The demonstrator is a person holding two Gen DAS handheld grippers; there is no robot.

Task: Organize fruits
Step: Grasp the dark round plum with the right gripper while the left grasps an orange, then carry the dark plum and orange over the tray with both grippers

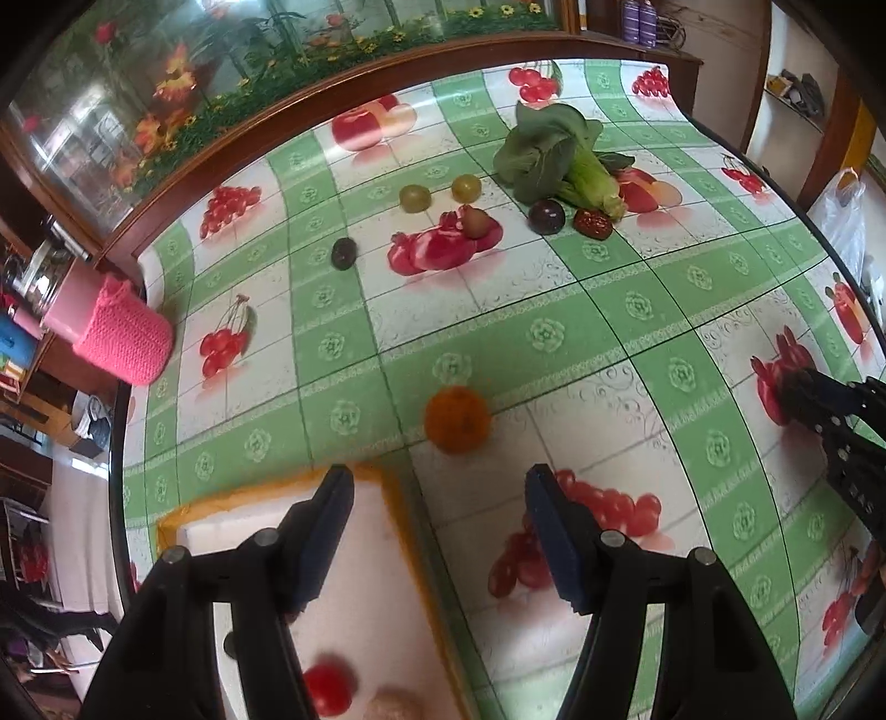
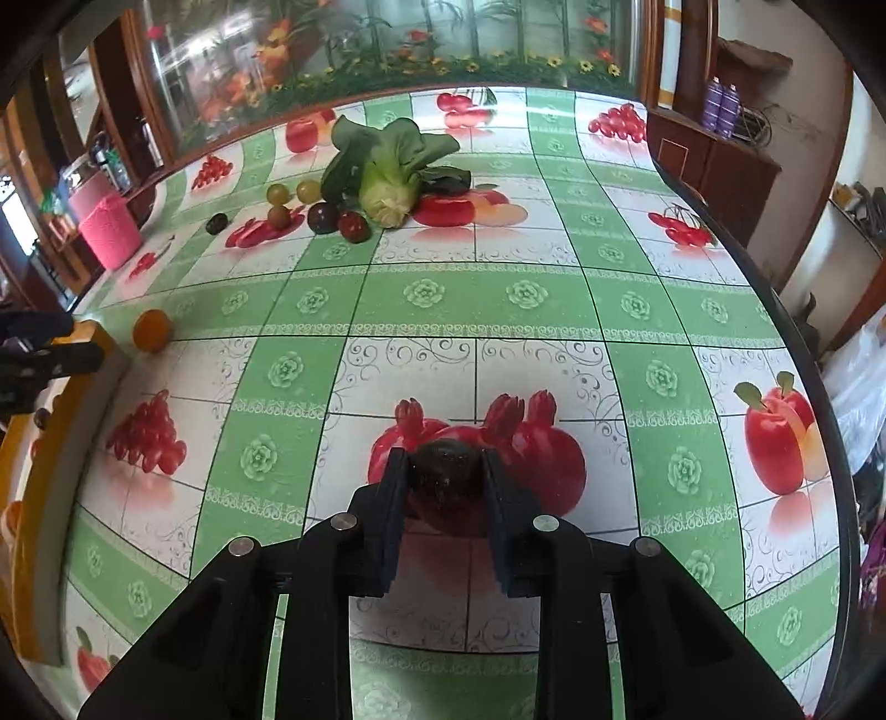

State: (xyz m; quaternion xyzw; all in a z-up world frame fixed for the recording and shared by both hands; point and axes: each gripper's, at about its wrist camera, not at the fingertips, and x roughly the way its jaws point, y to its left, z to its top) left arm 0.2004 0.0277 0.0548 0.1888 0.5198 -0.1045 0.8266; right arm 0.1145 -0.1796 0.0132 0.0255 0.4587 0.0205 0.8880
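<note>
Right gripper (image 2: 446, 468) clamps a dark plum (image 2: 446, 462).
Left gripper (image 1: 437, 487) open, empty, above tray (image 1: 398, 498) edge near orange (image 1: 457, 419).

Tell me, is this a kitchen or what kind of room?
Probably a home dining room, not surely a kitchen. A table wears a fruit-print tablecloth, a wooden cabinet with flowered glass doors stands behind it, and leafy greens and small fruits lie on top.

Fruit-print table (image 2: 498, 310), orange (image 2: 151, 330), bok choy (image 2: 387, 166)

left gripper (image 1: 437, 482) jaws apart, empty; right gripper (image 2: 446, 462) jaws clamped.
</note>
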